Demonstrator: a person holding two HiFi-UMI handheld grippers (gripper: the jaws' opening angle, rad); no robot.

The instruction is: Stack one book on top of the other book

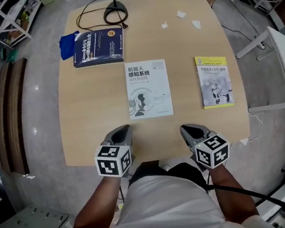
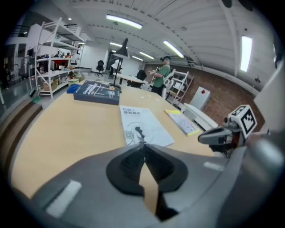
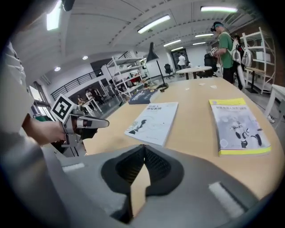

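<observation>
Three books lie on the wooden table (image 1: 97, 115). A white book (image 1: 148, 88) lies flat in the middle, also in the left gripper view as the white book (image 2: 141, 125) and in the right gripper view as the white book (image 3: 153, 121). A yellow-edged book (image 1: 213, 80) lies to its right, near the table's right edge. A thick dark blue book (image 1: 99, 46) sits at the far left. My left gripper (image 1: 125, 129) hovers shut and empty over the table's near edge, short of the white book. My right gripper (image 1: 184, 129) is shut and empty too, near the front edge.
A blue cloth (image 1: 68, 44) lies beside the dark blue book. A black lamp base (image 1: 115, 13) with its cable stands at the far edge. Small paper scraps (image 1: 180, 15) lie at the far right. A white chair (image 1: 278, 68) stands right of the table. People stand in the background.
</observation>
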